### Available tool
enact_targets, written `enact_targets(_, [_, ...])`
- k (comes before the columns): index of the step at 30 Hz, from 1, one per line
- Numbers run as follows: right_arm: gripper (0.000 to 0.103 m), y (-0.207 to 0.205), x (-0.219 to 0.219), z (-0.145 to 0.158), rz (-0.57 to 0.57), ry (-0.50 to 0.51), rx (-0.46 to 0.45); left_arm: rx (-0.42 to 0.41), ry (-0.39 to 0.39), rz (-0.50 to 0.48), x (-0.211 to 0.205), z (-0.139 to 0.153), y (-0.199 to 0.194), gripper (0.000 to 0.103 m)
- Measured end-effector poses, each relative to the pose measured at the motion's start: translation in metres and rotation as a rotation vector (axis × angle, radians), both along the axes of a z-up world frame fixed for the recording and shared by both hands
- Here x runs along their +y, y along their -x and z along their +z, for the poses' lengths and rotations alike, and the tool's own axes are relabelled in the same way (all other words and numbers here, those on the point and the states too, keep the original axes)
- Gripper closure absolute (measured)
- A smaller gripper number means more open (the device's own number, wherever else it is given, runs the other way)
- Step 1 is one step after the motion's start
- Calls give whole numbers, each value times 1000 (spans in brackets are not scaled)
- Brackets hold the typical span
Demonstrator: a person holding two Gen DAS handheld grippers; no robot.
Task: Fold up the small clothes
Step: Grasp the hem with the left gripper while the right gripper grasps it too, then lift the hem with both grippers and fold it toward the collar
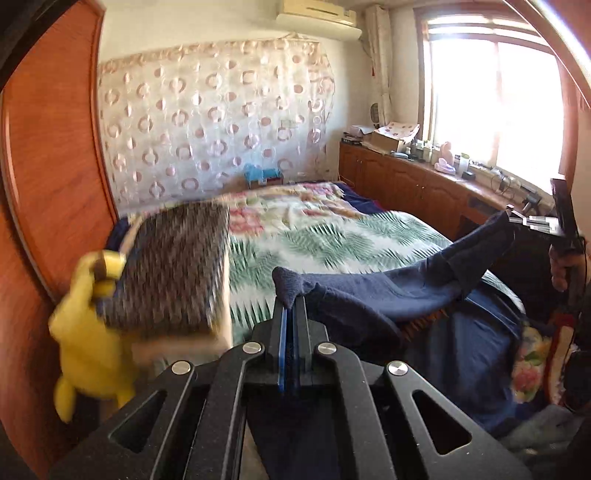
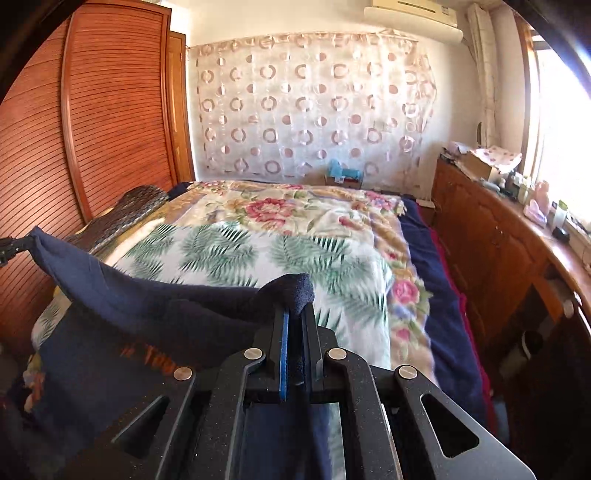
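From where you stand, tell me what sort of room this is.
A bedroom in a home: a bed under a floral blanket, a louvred wooden wardrobe, and a wall air conditioner.

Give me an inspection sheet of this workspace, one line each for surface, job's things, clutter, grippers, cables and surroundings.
Surface: bed covered by a floral and palm-leaf blanket, with dark blue bedding at its right edge.
Job's things: one navy garment, lifted off the bed and stretched between both grippers.
Clutter: yellow plush toy and dark woven cushion at the bed's left side; blue toy at the far end.
Grippers: left gripper shut on one garment edge; right gripper shut on another.
Cables: some on the window counter.
Surroundings: wooden wardrobe, patterned curtain, bright window, cluttered wooden cabinet counter.
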State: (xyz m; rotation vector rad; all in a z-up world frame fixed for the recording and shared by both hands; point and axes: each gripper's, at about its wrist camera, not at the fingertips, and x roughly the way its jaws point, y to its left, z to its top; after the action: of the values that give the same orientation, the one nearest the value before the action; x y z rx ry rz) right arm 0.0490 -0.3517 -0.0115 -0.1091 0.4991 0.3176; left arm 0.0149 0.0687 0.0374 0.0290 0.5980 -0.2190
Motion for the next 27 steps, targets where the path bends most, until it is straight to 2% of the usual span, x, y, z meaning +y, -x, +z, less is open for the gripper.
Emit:
enact_targets(5, [97,65,-12,-25,1,-27,45,37,30,21,1,-32,38,100])
enact_targets(7, [97,80,-19,-24,-7,-39,62,76,72,32,5,-44,43,100])
enact_targets(9, [97,92,-24,-27,-14,-39,81,89,76,35,5,-50,47,100])
enact_targets(15, [97,93,-14,-23,-38,-3,124,138,48,81,3,-71,47,100])
enact_targets(19, [97,91,-10,-25,-43,16,149,138,21,94,3,-77,51,99])
enact_targets(20, [97,90,-9,-25,-39,17,155,142,26,91,3,-77,52,96])
enact_targets(21, [97,91,-8,-24,-39,21,162,144,31,89,5,-77,52,85])
enact_targets(25, [95,86,-6,-18,-37,29,161,134,41,81,6,-78,49,63])
enact_targets(27, [94,87,-6,-13,-37,21,155,135,52,77,5,-79,47,60])
